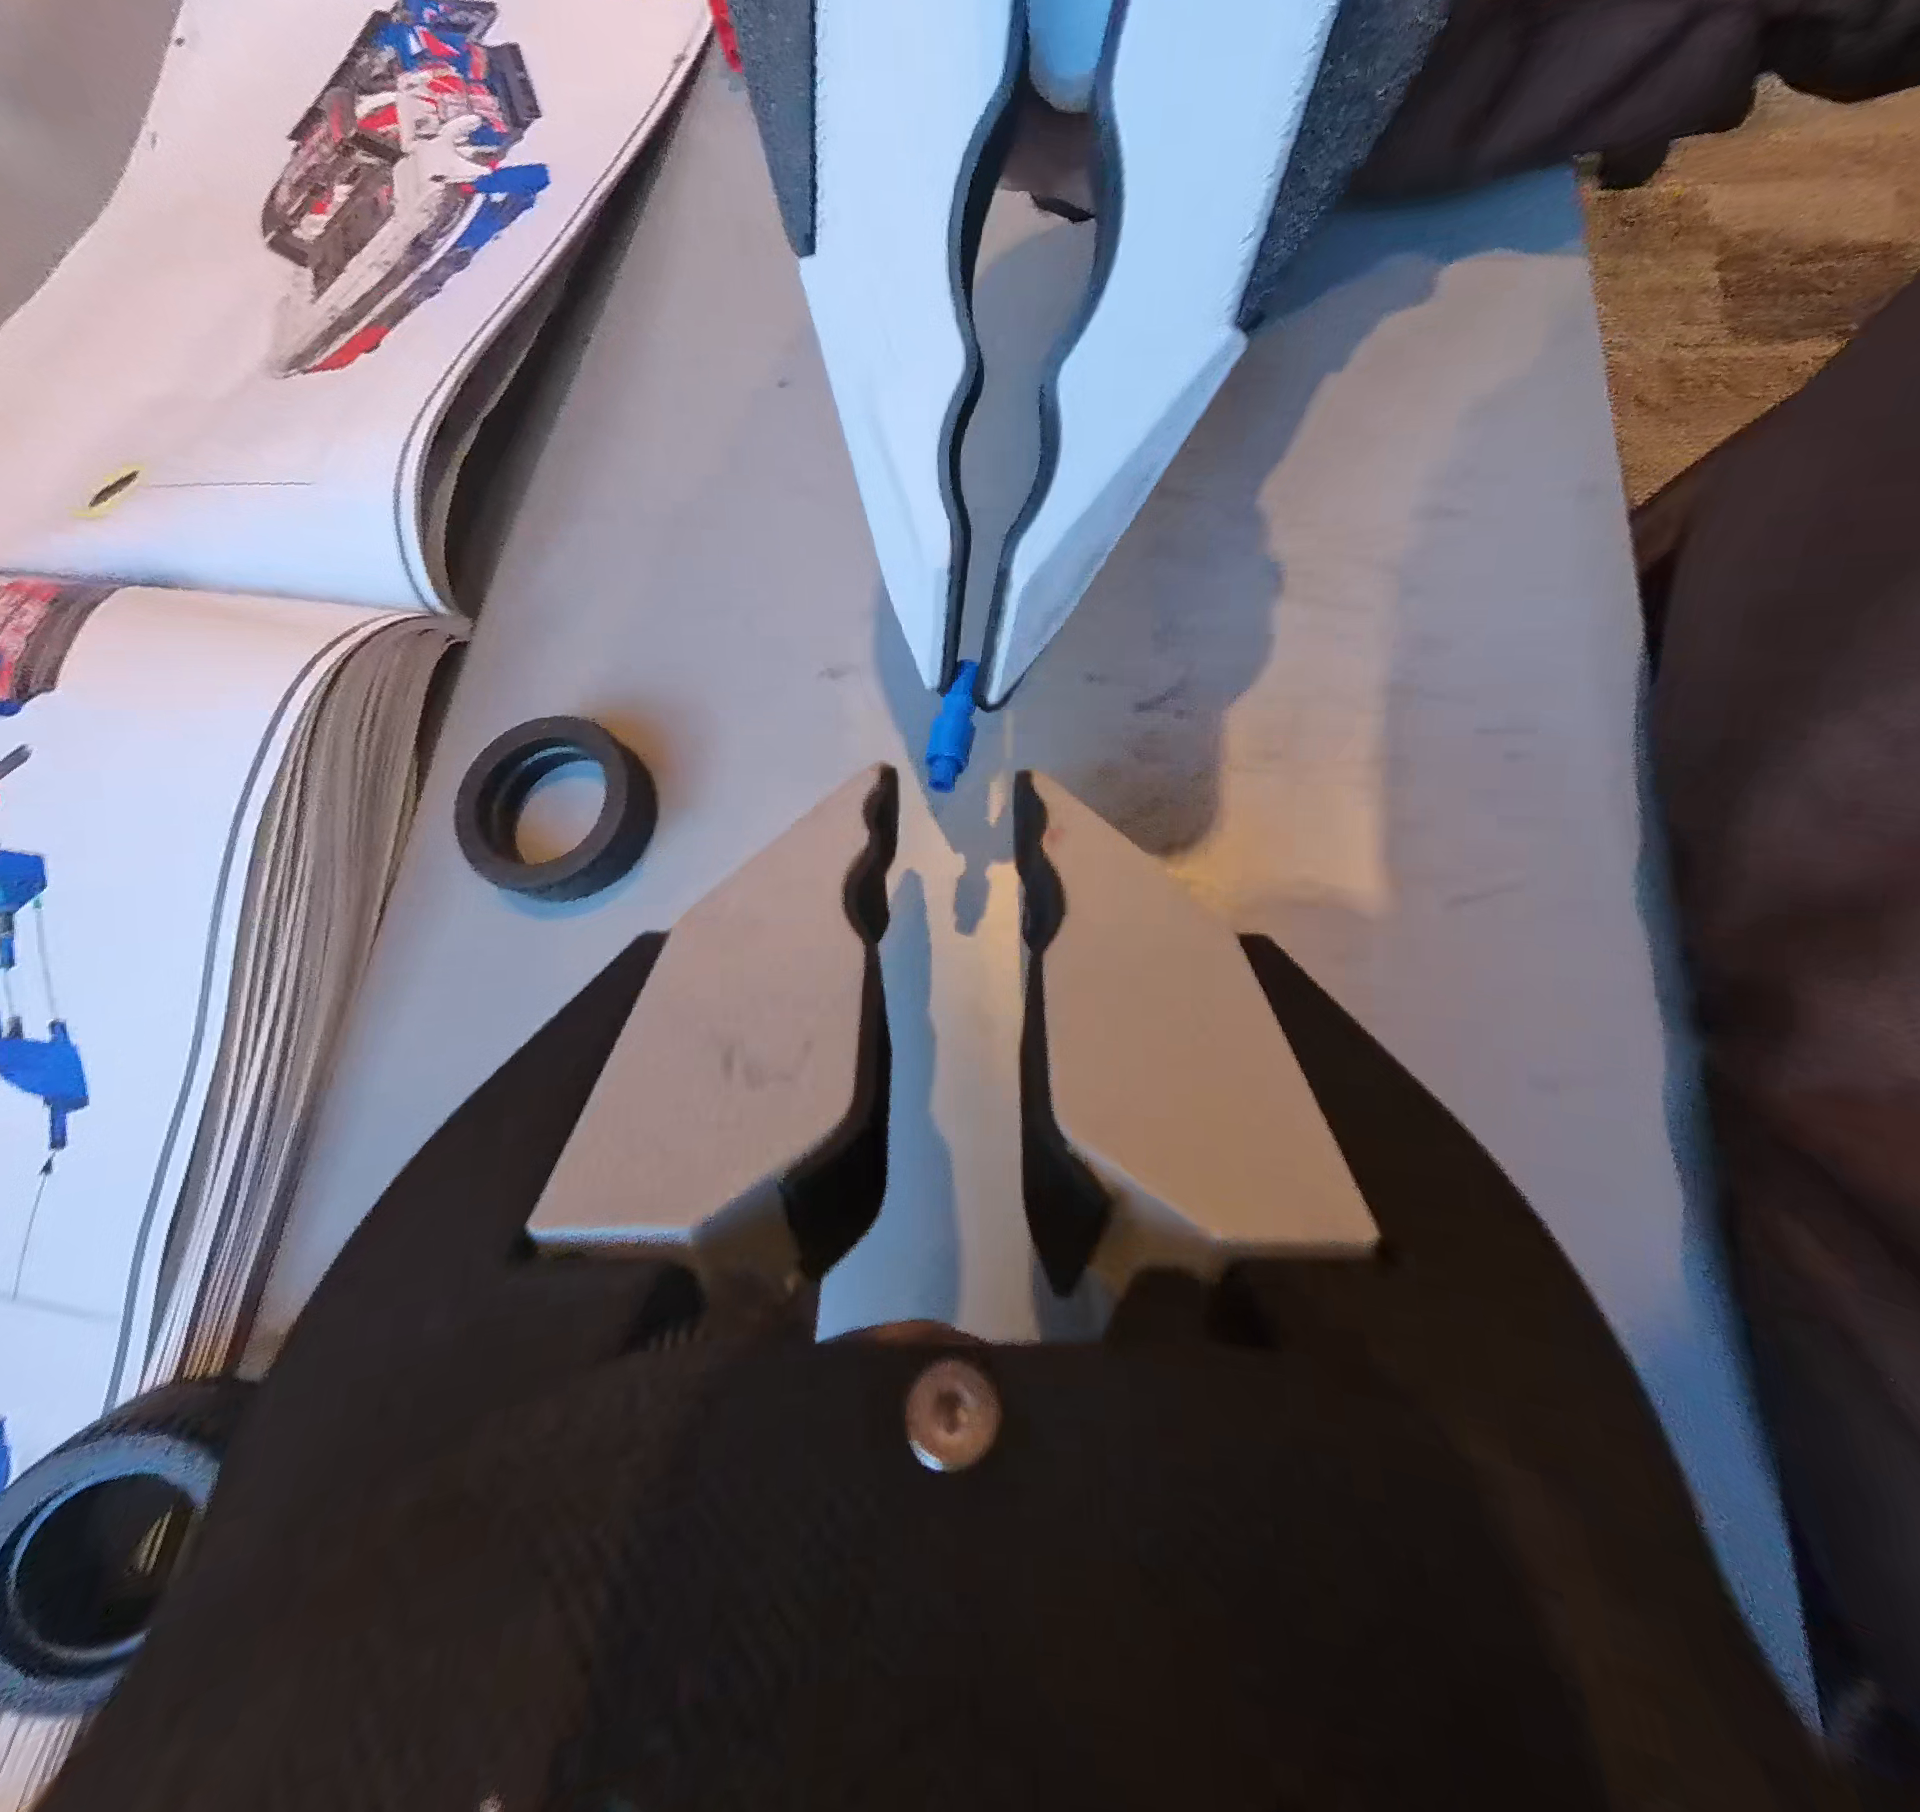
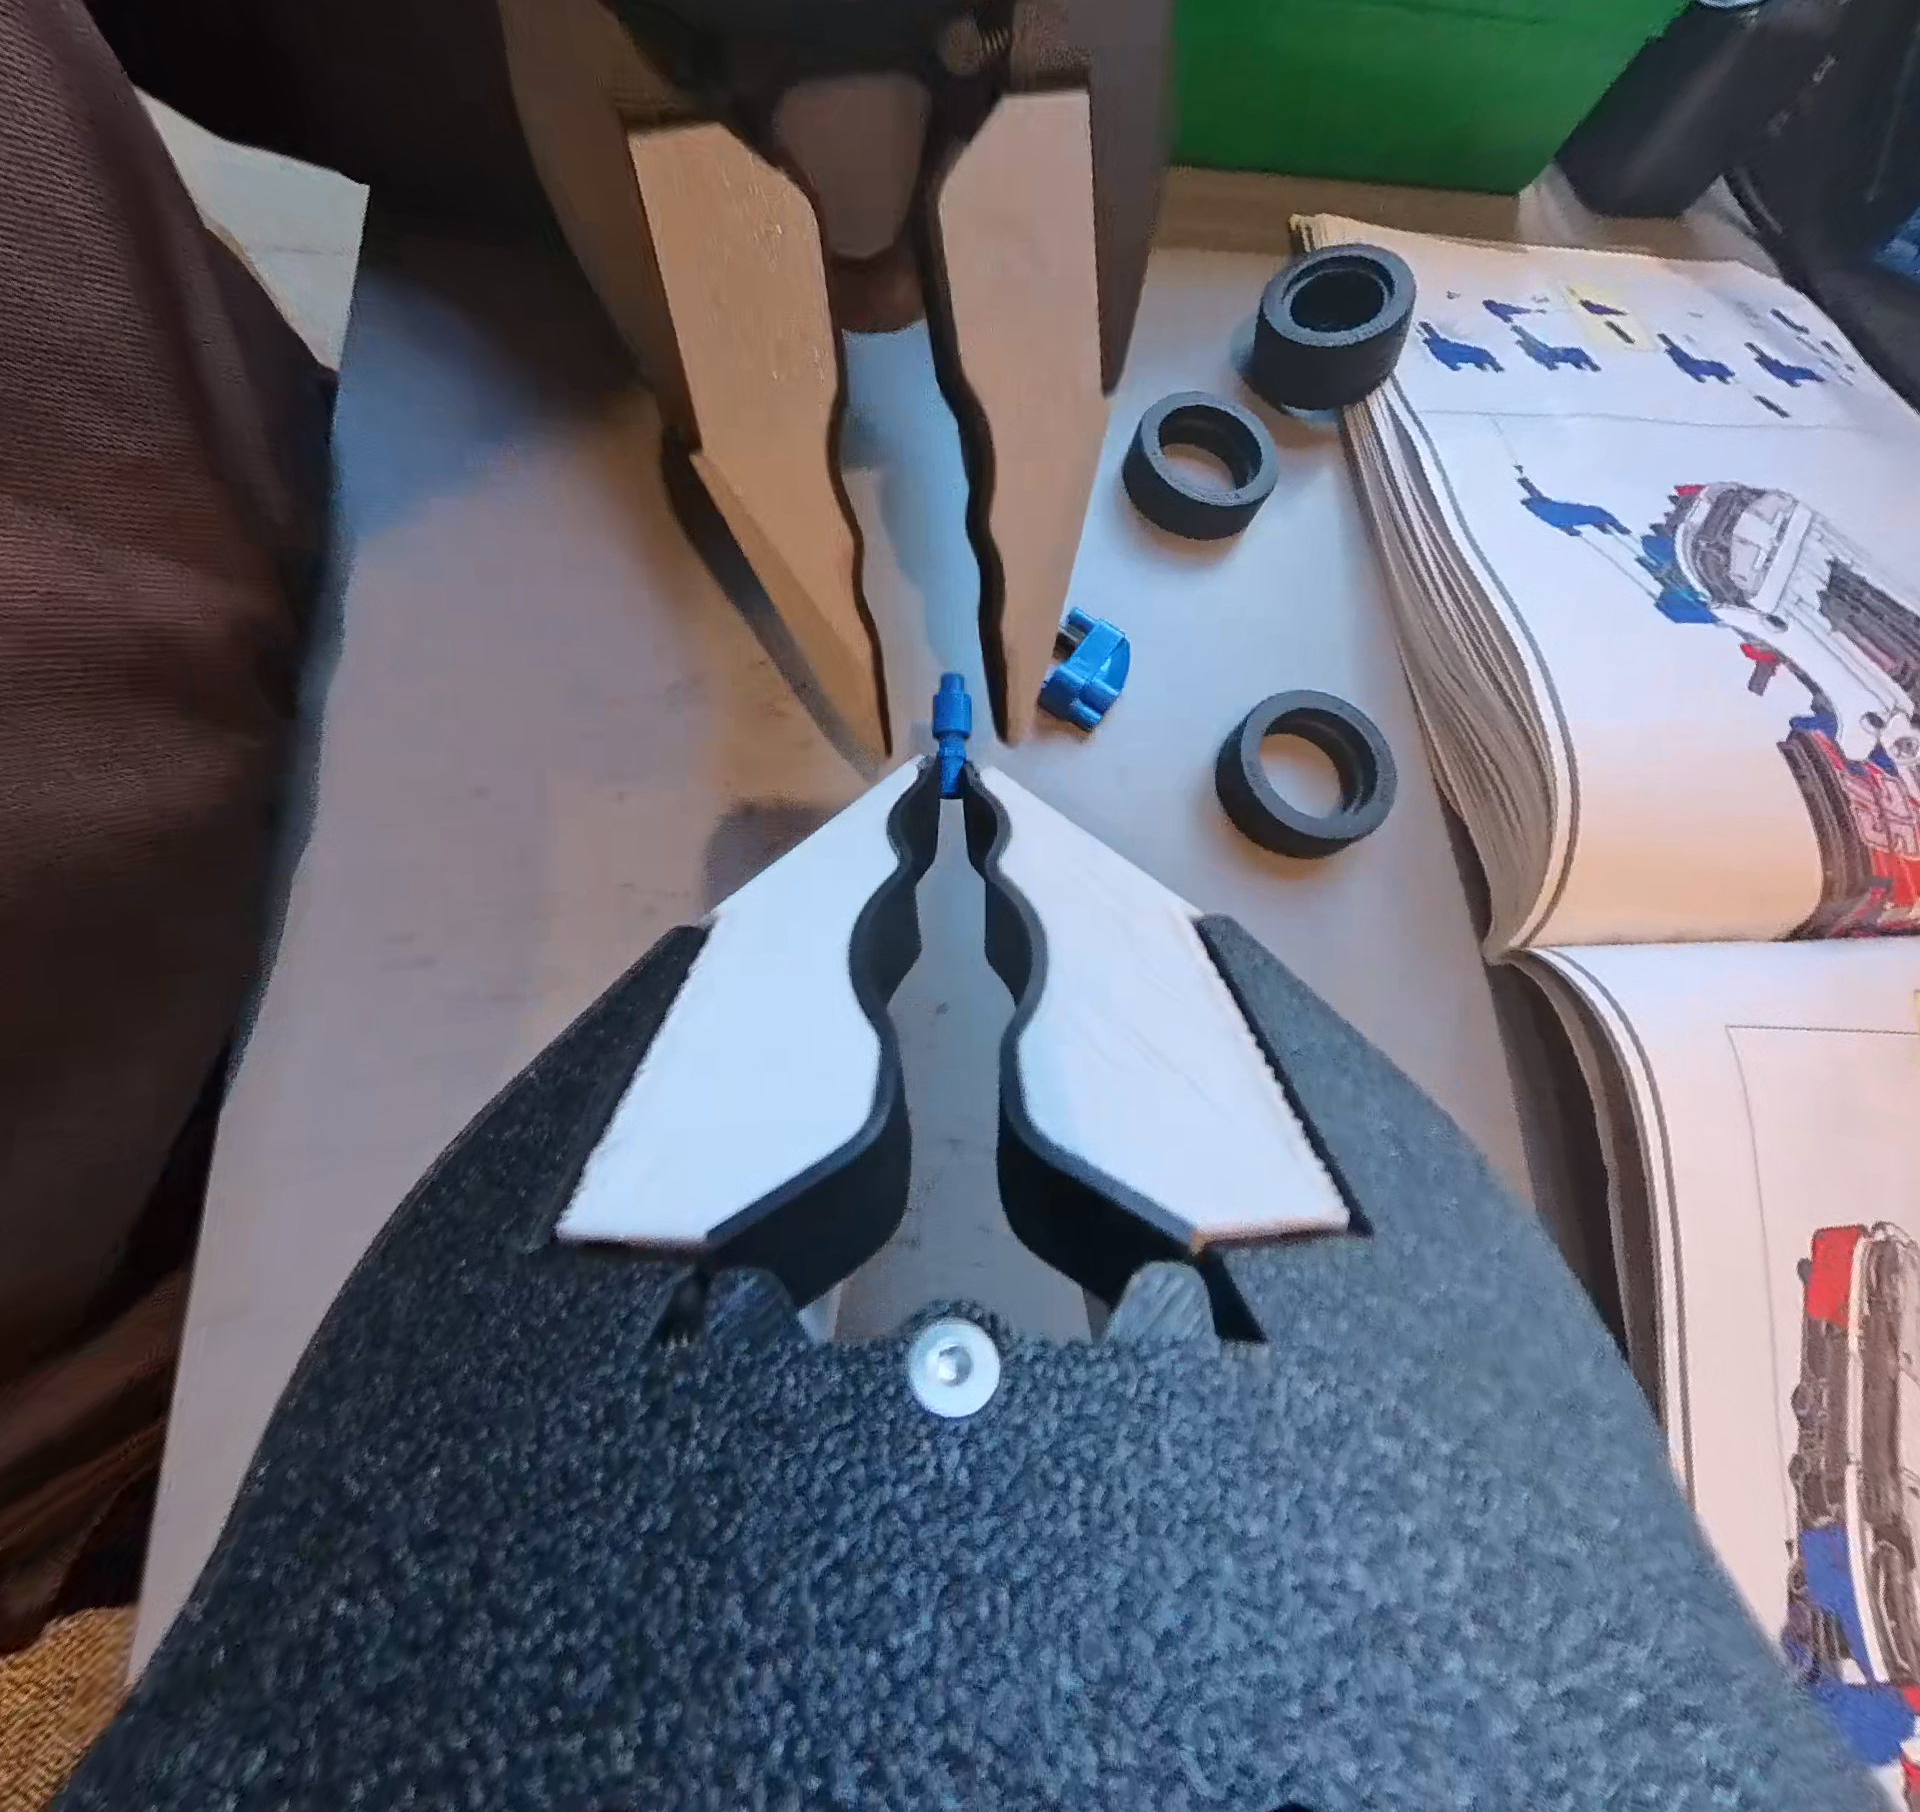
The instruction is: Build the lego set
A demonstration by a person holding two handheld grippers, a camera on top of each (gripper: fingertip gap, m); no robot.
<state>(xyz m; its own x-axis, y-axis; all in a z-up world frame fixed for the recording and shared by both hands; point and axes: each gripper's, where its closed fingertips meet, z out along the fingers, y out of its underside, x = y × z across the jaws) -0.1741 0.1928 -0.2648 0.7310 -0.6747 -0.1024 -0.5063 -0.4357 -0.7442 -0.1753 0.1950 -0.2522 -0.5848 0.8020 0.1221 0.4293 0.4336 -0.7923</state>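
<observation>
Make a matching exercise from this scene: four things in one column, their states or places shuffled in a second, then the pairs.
Things:
1. small blue plastic connector pin
2. left gripper
3. blue clip-shaped plastic piece
4. tallest black rubber tyre

States or places:
A. open, holding nothing
B. resting against the edge of the open paper instruction booklet
C. pinched in the tips of the right gripper
D. lying loose on the table, by the left gripper's fingers

Pairs: 1-C, 2-A, 3-D, 4-B

Small blue pin [image 2: 951, 736] in right claw [image 2: 945, 775]
</observation>
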